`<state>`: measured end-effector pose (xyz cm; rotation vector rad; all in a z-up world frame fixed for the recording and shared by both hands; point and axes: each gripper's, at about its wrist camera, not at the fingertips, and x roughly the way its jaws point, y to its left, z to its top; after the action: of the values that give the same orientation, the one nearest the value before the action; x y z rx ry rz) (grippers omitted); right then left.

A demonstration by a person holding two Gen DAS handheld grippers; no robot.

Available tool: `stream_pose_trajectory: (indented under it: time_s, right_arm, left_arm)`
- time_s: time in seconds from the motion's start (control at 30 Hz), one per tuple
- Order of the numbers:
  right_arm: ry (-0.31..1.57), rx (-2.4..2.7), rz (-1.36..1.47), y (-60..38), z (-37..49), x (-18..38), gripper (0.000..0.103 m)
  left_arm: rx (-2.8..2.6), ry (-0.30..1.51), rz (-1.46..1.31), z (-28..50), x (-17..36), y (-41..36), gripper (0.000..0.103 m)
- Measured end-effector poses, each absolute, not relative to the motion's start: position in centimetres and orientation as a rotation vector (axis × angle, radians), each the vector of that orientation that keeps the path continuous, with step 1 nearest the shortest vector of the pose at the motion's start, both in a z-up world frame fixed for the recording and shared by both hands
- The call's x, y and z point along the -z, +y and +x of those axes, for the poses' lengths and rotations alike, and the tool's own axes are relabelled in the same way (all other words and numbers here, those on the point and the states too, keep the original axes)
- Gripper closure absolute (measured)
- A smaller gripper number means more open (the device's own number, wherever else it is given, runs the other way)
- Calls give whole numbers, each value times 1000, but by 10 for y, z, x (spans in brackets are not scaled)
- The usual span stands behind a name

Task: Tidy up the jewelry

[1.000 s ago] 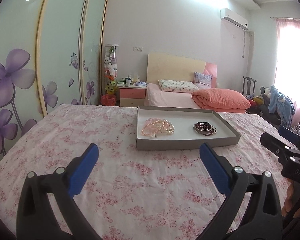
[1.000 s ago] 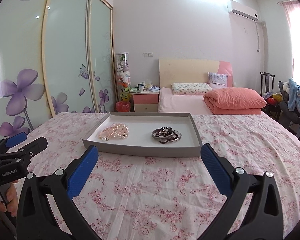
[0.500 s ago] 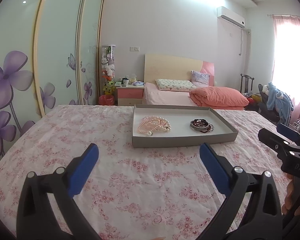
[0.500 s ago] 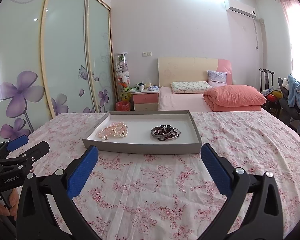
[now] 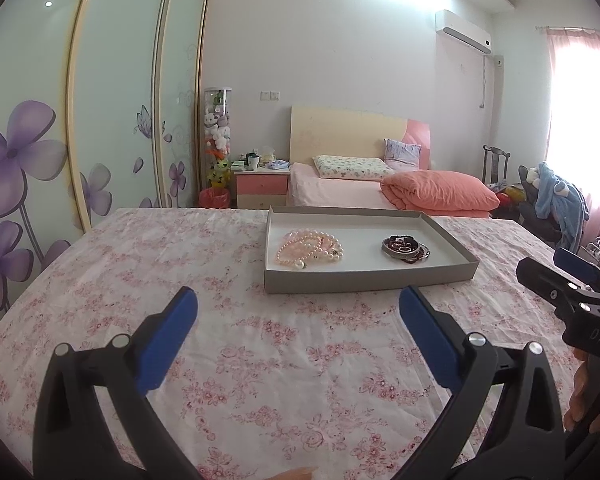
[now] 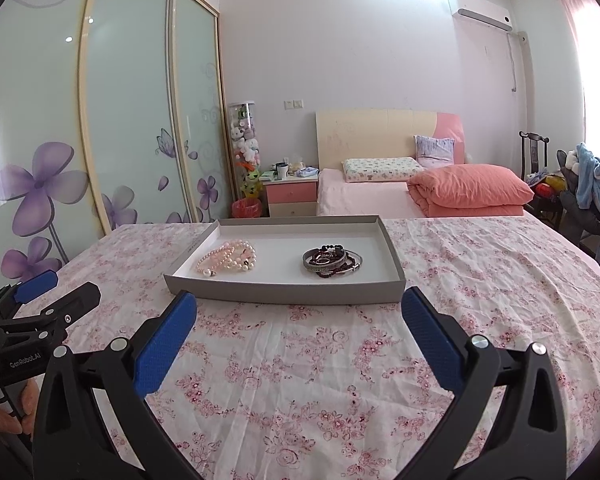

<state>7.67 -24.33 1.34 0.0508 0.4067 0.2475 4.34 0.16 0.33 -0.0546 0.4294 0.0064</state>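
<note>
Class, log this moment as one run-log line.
left tongs open, empty | right tongs open, empty | pearls, bracelets in tray

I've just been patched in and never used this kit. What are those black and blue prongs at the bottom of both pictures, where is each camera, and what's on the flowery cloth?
There is no robot here. A person holds a hand tool in each hand, each ending in a two-finger claw with blue pads. A camera on each tool looks forward along its fingers, so one picture comes from the left claw and the other from the right claw. Each view also catches the other tool at its edge.

Both claws are open and hold nothing, above a flowered cloth. On it sits a shallow grey tray. Inside lie a heap of pink pearl strands on the left and a pile of dark bracelets on the right, apart from each other.
</note>
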Motion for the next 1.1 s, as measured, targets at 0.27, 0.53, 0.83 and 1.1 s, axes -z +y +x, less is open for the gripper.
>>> stream_pose_trajectory:
  time_s: [0.27,0.53,0.83,1.1]
  right_arm:
    - [411,-248,54,-242,77,-12,2]
    - [412,-249,56,-242,76,-11,2]
    - [413,-248,56,-242,76,-11,2]
    - [418,-249,58,-242,76,-9,2]
  left_arm:
    - [-6,430,-56,44,-3,2,4]
    - [-8,440,-56,45,1,4,4]
    - [-5,443,-55,45,3,3,4]
    - [-4,444,-54,46,2,2,4]
